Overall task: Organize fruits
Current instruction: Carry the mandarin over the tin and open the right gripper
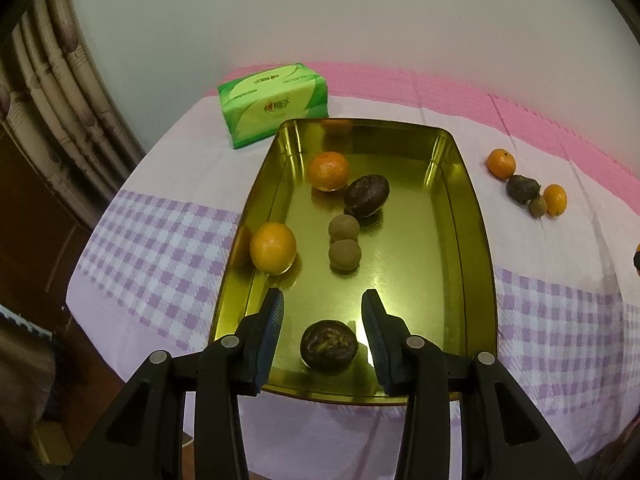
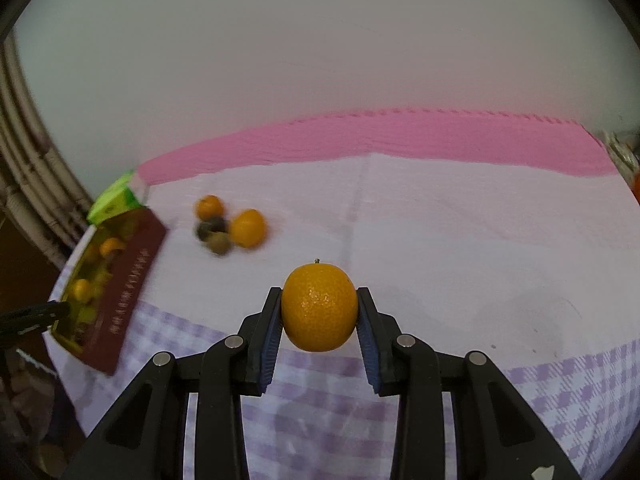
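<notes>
Orange, glossy and dimpled: I've got a tangerine (image 2: 319, 307) pinched in my right gripper (image 2: 319, 312), its jaws pressed to both sides, held above the table (image 2: 440, 240). It's mid-carry, I'd say; next it needs swinging left to the gold tray (image 1: 472, 216). My left gripper (image 1: 322, 300) hangs spread above a dark fruit (image 1: 329, 345) in that tray, not touching it.
</notes>
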Available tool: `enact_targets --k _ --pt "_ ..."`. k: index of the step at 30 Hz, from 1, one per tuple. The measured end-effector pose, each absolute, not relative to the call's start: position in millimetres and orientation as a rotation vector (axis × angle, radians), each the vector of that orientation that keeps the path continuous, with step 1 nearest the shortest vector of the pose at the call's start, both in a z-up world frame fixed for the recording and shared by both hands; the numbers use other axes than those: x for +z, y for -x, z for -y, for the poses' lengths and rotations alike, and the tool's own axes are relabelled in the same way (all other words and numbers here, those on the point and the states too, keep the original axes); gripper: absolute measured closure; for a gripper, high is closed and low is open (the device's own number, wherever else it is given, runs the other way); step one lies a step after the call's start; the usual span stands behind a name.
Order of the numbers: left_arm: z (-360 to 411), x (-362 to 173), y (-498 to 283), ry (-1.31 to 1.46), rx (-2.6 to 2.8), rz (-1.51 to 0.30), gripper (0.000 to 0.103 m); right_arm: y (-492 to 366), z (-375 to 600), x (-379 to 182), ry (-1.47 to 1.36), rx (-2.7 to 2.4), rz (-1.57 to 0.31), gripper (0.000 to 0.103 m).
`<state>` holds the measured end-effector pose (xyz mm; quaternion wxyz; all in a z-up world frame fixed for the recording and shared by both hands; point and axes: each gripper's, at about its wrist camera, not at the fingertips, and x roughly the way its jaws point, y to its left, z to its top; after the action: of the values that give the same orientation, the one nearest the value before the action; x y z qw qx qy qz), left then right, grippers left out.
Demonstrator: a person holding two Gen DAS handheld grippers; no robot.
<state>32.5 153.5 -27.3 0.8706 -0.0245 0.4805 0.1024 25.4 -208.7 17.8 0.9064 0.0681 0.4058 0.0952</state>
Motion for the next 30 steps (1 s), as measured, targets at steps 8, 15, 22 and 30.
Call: enact_targets --k 8,15,22,30 --pt "-174.4 -15.8 -26.6 0.097 0.321 -0.964 0.055 -26.8 144.4 48.2 -0.083 0.346 -0.805 0.07" --pt "-184.4 -9.6 -22.3 0.094 0.385 -0.931 0.048 -38.4 86.9 58.1 -0.069 0.468 -0.818 0.07" --pt "-176.5 -7.0 -21.5 0.061 0.384 -0.918 0.037 -54.2 21.9 57.2 -0.012 0.575 -0.835 0.07" --pt "-178.6 -7.4 -21.8 0.069 0.383 -0.925 0.034 -88.9 -33.7 36.3 0.044 0.621 -0.883 0.07"
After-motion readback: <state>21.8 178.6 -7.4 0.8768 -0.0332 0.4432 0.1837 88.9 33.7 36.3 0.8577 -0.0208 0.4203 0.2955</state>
